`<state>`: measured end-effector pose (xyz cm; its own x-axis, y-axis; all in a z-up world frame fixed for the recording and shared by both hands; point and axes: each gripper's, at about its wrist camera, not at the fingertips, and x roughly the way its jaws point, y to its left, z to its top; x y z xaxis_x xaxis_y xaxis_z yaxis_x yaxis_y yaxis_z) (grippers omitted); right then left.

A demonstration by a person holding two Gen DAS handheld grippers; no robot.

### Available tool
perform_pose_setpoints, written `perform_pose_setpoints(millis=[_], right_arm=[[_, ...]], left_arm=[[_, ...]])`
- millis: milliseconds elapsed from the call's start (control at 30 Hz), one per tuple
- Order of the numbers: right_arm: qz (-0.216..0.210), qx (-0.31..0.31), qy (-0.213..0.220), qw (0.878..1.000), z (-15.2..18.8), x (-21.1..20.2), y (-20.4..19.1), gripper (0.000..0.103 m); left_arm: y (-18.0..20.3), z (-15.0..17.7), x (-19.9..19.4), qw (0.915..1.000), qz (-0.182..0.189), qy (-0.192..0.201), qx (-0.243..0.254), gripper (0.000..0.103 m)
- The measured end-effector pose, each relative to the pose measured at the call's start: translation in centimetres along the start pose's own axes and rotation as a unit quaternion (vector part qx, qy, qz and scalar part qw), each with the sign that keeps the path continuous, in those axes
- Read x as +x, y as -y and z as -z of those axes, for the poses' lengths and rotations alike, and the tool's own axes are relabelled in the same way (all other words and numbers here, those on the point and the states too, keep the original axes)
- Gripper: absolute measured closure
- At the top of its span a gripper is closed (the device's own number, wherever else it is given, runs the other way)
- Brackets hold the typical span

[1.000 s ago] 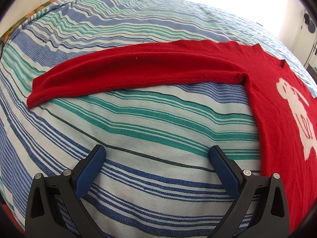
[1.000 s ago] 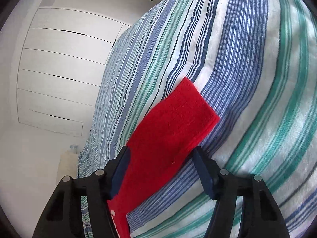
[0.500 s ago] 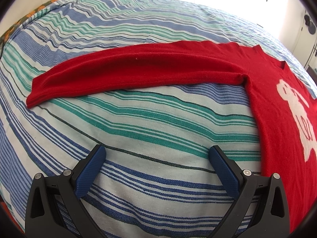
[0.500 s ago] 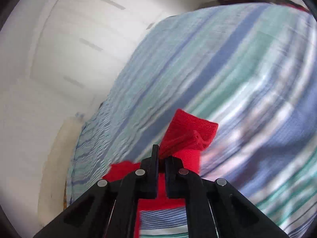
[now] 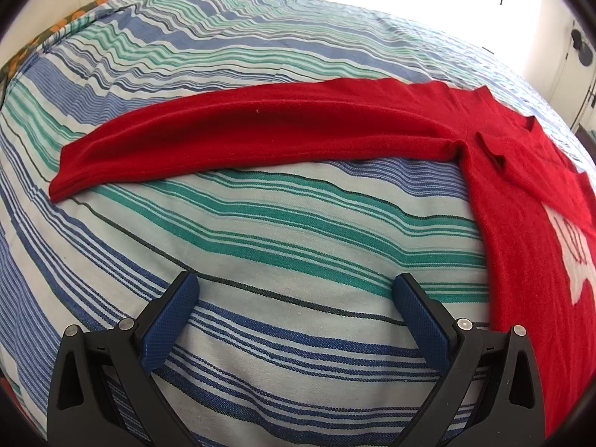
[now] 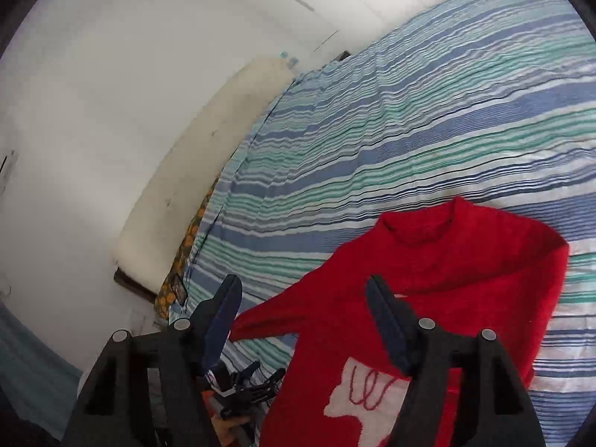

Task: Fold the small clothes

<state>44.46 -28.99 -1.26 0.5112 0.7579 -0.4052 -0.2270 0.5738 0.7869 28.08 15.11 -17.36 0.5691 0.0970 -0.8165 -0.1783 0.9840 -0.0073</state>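
Striped bed cover [image 5: 260, 246] lies under your left gripper [image 5: 296, 298], which hangs wide apart with nothing in it. Your right gripper [image 6: 303, 309] has just been opening, with nothing between its jaws, above the red sweater [image 6: 447, 279]. One sleeve [image 6: 536, 279] looks folded over the front, but the long sleeve [image 5: 242, 130] by your left gripper lies flat and is not yet folded.

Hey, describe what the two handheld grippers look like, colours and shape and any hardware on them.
Both look alike. The left gripper has a matte black frame with triangular cut-outs, silver round bolt heads at the finger pivots, and two fingers faced with textured dark blue pads. The right gripper has the same black frame, silver bolts and dark blue pads. No cables or markings show on either.
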Motion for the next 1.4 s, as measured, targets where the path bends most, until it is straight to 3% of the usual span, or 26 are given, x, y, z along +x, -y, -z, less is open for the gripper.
perform_pose_setpoints(millis=[67, 167, 233, 267, 300, 333, 367, 467, 600, 667, 700, 733, 767, 800, 867, 967, 1100, 1233, 1333, 1400], right_arm=[[0.015, 0.048, 0.007, 0.999, 0.3, -1.5, 3.5, 0.04], [0.025, 0.134, -0.029, 0.99, 3.2, -0.4, 8.5, 0.041], [0.077, 0.156, -0.064, 0.983, 5.6, 1.0, 12.4, 0.043], [0.13, 0.156, -0.078, 0.976, 6.7, 1.3, 14.1, 0.046], [0.168, 0.168, -0.08, 0.968, 7.7, 1.3, 15.8, 0.069], [0.175, 0.186, -0.067, 0.965, 8.4, 0.8, 17.0, 0.1], [0.173, 0.202, -0.046, 0.963, 8.7, -0.3, 17.4, 0.102], [0.178, 0.153, -0.014, 0.972, 7.5, -2.3, 14.6, 0.096], [0.11, 0.097, -0.027, 0.989, 6.4, -1.8, 10.5, 0.091], [0.129, 0.086, -0.052, 0.987, 6.8, -0.2, 10.5, 0.075], [0.159, 0.087, -0.066, 0.981, 7.5, 0.8, 11.2, 0.062], [0.195, 0.093, -0.08, 0.973, 8.4, 1.8, 12.2, 0.058], [0.21, 0.105, -0.086, 0.968, 9.1, 2.6, 13.2, 0.064], [0.203, 0.122, -0.063, 0.97, 9.8, 2.2, 14.1, 0.076], [0.175, 0.16, -0.024, 0.971, 10.3, 0.5, 14.5, 0.079], [0.187, 0.146, 0.003, 0.972, 11.1, -2.6, 13.1, 0.074], [0.248, 0.054, 0.035, 0.967, 14.1, -7.7, 9.6, 0.051], [0.284, 0.061, 0.052, 0.956, 19.8, -12.3, 10.9, 0.05], [0.28, 0.093, 0.075, 0.952, 23.5, -13.9, 12.7, 0.049], [0.266, 0.11, 0.096, 0.953, 24.2, -15.0, 13.0, 0.05]], left_arm=[[0.0, 0.0, 0.0, 1.0, -0.001, 0.0, 0.0, 0.0], [0.0, 0.0, 0.0, 1.0, -0.001, 0.0, 0.0, 0.0], [0.0, 0.0, 0.0, 1.0, -0.001, 0.0, 0.0, 0.0], [0.0, 0.0, 0.0, 1.0, -0.001, 0.0, 0.0, 0.0], [0.0, 0.0, 0.0, 1.0, -0.001, 0.0, 0.0, 0.0], [0.0, 0.0, 0.0, 1.0, -0.001, 0.0, 0.001, 0.0], [0.0, 0.0, 0.1, 1.0, -0.001, 0.0, 0.001, 0.0], [0.0, -0.1, 0.1, 1.0, -0.002, -0.001, 0.001, 0.0], [0.0, -0.2, 0.1, 1.0, -0.001, -0.001, 0.001, 0.0], [0.1, -0.2, 0.1, 1.0, -0.001, -0.001, 0.001, 0.0], [0.0, -0.2, 0.1, 1.0, -0.001, -0.001, 0.001, 0.0], [0.1, -0.2, 0.1, 1.0, -0.001, -0.001, 0.001, 0.0], [0.1, -0.3, 0.1, 1.0, -0.001, -0.001, 0.001, 0.0], [0.1, -0.2, 0.1, 1.0, -0.001, -0.001, 0.001, 0.0], [0.1, -0.3, 0.1, 1.0, 0.0, -0.002, 0.0, 0.0], [0.1, -0.4, 0.1, 1.0, 0.001, -0.006, -0.001, 0.0], [-0.2, -0.8, 0.0, 0.9995, 0.013, -0.026, -0.008, 0.0], [-0.7, -0.6, -0.8, 0.9986, 0.024, -0.034, -0.033, 0.0], [-2.0, -0.7, -2.3, 0.9935, 0.063, -0.029, -0.09, 0.001], [-4.0, -1.1, -3.4, 0.9804, 0.115, -0.017, -0.159, 0.001]])
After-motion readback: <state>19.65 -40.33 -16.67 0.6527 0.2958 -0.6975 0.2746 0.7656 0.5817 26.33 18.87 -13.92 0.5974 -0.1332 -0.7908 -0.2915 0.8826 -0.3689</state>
